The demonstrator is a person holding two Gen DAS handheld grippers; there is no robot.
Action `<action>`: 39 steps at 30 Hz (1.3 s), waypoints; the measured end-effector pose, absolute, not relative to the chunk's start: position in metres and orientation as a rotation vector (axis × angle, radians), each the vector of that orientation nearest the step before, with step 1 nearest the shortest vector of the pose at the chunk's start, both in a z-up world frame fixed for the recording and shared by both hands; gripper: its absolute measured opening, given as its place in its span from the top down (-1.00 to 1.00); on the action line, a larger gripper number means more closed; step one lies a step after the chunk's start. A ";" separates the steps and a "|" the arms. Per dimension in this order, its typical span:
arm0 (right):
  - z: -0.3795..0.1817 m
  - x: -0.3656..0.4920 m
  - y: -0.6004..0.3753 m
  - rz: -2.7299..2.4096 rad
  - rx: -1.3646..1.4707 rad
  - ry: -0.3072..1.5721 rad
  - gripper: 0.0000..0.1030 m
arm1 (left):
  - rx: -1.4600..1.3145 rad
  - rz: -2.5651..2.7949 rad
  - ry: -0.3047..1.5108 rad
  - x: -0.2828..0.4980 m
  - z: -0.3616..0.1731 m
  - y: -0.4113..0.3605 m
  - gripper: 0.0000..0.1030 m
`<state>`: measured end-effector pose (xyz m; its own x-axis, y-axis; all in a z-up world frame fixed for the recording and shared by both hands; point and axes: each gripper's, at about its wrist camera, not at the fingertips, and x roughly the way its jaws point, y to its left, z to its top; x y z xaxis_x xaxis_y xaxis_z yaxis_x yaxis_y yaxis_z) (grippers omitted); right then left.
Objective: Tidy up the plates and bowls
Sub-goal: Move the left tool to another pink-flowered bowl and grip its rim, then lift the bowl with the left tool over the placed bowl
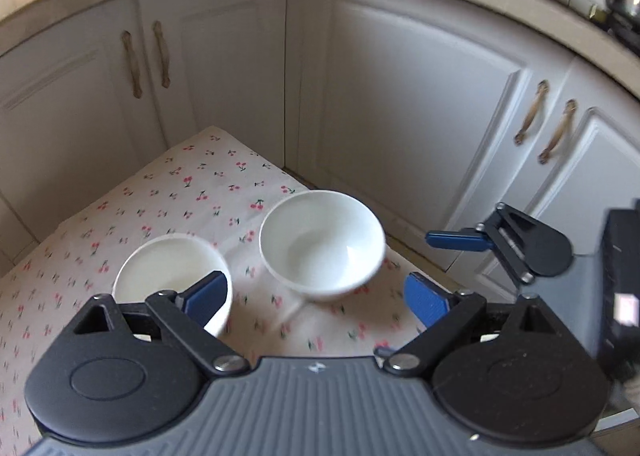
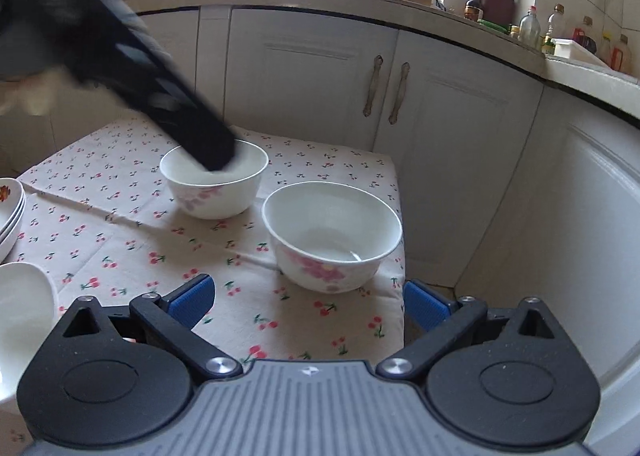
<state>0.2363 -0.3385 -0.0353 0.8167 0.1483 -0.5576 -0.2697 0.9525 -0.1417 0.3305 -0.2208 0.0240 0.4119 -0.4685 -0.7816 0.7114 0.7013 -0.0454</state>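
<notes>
Left wrist view showed the left hand-held gripper (image 1: 314, 294) spread wide with nothing between its pads, hanging over the cherry-print cloth on the counter (image 1: 168, 191). Two white bowls sat under it: the far bowl (image 1: 322, 244) was just ahead of the open jaws and slightly right of centre, and the near bowl (image 1: 172, 280) was partly hidden behind the left pad, so I couldn't tell if the pad touched it. The right hand-held gripper (image 1: 444, 260) poked in from the right edge, also spread and empty.

From the right wrist view, the right one was open too, with a floral bowl just ahead of its right pad, near the counter's corner. The other floral bowl sat further back, with the blurry left tool reaching over its rim. A stack of plates (image 2: 12, 211) showed at the left edge, and another white dish (image 2: 24, 308) below it.

My guess on progress: plates look already stacked, but the two bowls stood apart, not nested, so that part's left. Nothing was gripped yet.
</notes>
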 end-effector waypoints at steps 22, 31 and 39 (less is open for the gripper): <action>-0.061 0.273 -0.359 0.284 -0.176 0.525 -0.70 | 0.312 -0.719 1.050 0.417 -0.027 -0.277 -0.52; -0.061 0.274 -0.359 0.279 -0.186 0.511 -0.57 | 0.318 -0.731 1.074 0.418 -0.031 -0.280 -0.35; -0.059 0.275 -0.359 0.277 -0.186 0.508 -0.56 | 0.324 -0.729 1.078 0.417 -0.032 -0.280 -0.34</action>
<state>0.2747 -0.3586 -0.0587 0.8377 0.2149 -0.5021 -0.3065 0.9459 -0.1066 0.4173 -0.2799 -0.0317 0.2726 -0.3789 -0.8844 0.6791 0.7269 -0.1021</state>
